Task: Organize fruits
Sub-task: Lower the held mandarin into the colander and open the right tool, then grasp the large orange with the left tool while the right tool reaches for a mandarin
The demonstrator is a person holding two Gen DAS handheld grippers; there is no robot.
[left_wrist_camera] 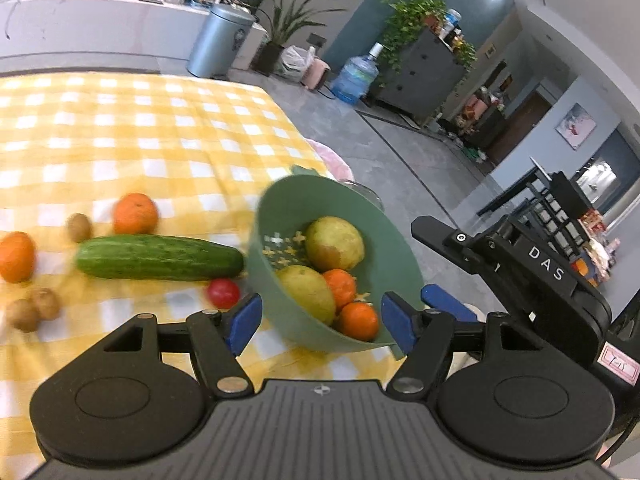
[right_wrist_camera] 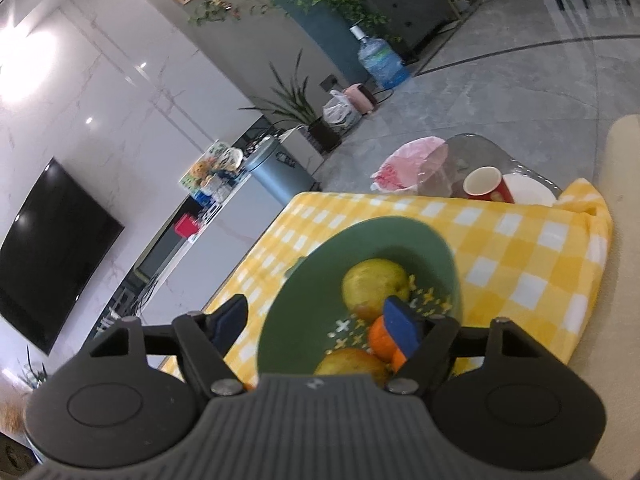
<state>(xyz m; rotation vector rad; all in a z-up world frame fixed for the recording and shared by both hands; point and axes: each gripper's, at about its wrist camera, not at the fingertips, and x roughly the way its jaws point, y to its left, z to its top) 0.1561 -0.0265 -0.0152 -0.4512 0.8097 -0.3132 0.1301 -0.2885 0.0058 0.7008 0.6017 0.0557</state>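
Bowl, green, tilted near the right edge of the yellow-check tablecloth, w/ two pears and tangerines inside. Left gripper wide open, straddling the bowl's low rim, pads not pressing. Right gripper open too, one finger over the fruit, nothing held. Cucumber and tomato lie beside the bowl.

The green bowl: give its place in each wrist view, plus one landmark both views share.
Left wrist view: the green bowl sits lower centre, tilted, fruit inside, between the left gripper's blue fingers.
Right wrist view: the bowl sits lower centre on the yellow checked cloth, just ahead of the right gripper.
Shared landmark: the blue water jug on the floor.
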